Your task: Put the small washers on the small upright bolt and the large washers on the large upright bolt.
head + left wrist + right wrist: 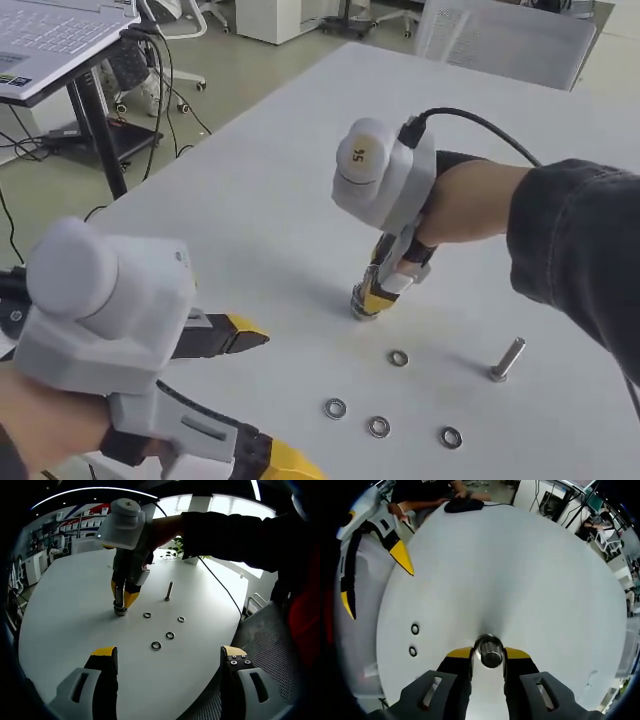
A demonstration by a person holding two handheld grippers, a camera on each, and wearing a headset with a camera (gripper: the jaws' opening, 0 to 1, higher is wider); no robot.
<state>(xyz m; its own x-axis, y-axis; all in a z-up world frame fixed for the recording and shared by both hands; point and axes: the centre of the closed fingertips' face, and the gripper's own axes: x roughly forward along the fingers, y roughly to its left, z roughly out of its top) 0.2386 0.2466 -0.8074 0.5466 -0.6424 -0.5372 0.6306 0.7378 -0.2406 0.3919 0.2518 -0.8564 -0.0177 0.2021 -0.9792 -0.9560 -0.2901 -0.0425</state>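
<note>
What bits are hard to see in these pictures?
Sizes of the four silver ring washers: too tiny in the head view.
Shaft of the shiny metal bolt in the right gripper: hidden between its jaws, right gripper view.
Lower finger of the left gripper: cut by the bottom edge, head view.

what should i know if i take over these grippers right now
Right gripper: jaws shut on a bolt, held upright on the table.
Left gripper: open, holding nothing, hovering at the table's near side.
Second bolt stands free; four washers lie loose on the table near it.
Done: no washer is on either bolt. Left: all four, sorted by size.
</note>
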